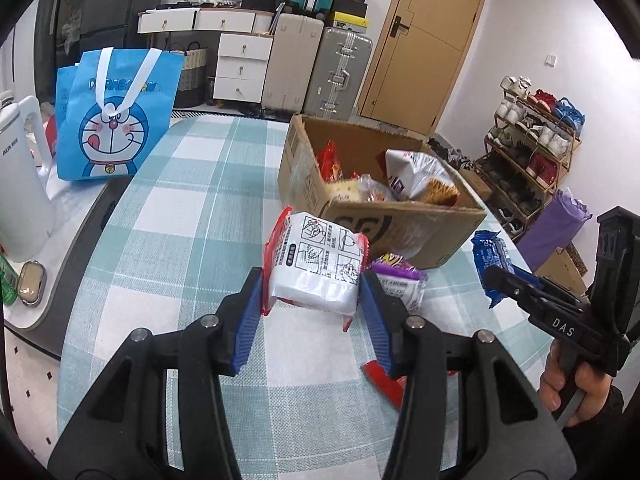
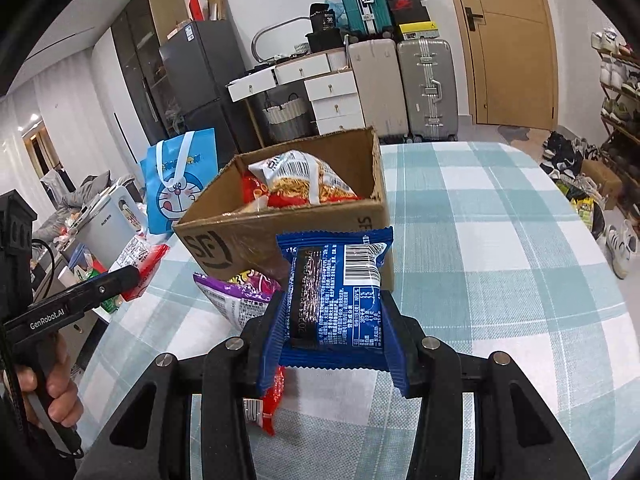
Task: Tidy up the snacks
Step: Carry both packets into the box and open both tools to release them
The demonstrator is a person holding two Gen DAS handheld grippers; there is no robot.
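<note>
Centrally, cardboard box (image 2: 288, 236) (open-topped), noodle packet (image 2: 300, 178), perhaps red snack bags (image 1: 332, 160) inside.

Right gripper (image 2: 334, 334) squeezing a blue snack pack (image 2: 336, 296), up above the checked tablecloth (image 2: 500, 240). Behind it, a cardboard box (image 2: 280, 236) full of snacks. Purple snack bag (image 2: 232, 296) beside the box.

White and red snack packet (image 1: 316, 266) held lifted at frame centre, blue biscuit packet (image 2: 336, 300) gripped upright, open cardboard box (image 2: 288, 220) of snacks behind, purple packet (image 2: 236, 296) lying beside it.
</note>
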